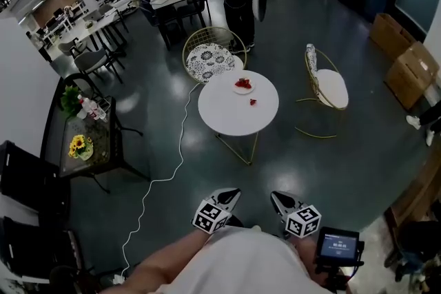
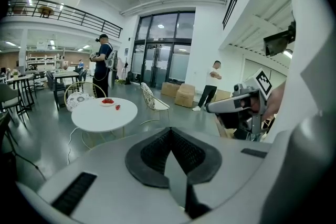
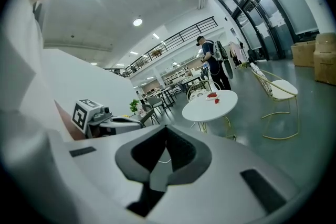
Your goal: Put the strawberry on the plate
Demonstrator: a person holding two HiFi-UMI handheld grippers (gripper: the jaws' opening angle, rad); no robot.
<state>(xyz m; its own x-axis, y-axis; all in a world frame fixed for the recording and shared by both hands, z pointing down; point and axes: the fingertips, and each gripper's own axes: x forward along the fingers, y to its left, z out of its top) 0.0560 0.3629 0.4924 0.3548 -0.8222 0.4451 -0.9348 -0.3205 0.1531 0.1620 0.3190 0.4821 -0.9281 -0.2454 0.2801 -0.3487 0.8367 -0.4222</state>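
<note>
Where the head view looks down, the left gripper (image 1: pixel 231 193) and right gripper (image 1: pixel 278 197) sit low by the person's body, well apart from the round white worktop on gold wire legs (image 1: pixel 227 112). On it stands a small white plate (image 1: pixel 249 89) bearing red fruit. The loose red strawberry (image 1: pixel 253 102) lies on the bare worktop just beside the plate, not touching it. A gold wire chair (image 1: pixel 327 89) stands on the dark grey floor (image 1: pixel 331 169).

Left gripper view: jaws of the left gripper (image 2: pixel 169 131) pressed together, nothing between them. Worktop (image 2: pixel 100 115), plate (image 2: pixel 107 103) and strawberry (image 2: pixel 117 107) far ahead.

Right gripper view: jaws of the right gripper (image 3: pixel 165 127) likewise closed tip to tip and empty. Strawberry (image 3: pixel 217 101) on the worktop (image 3: pixel 210 108), beside the plate (image 3: pixel 212 95).
</note>
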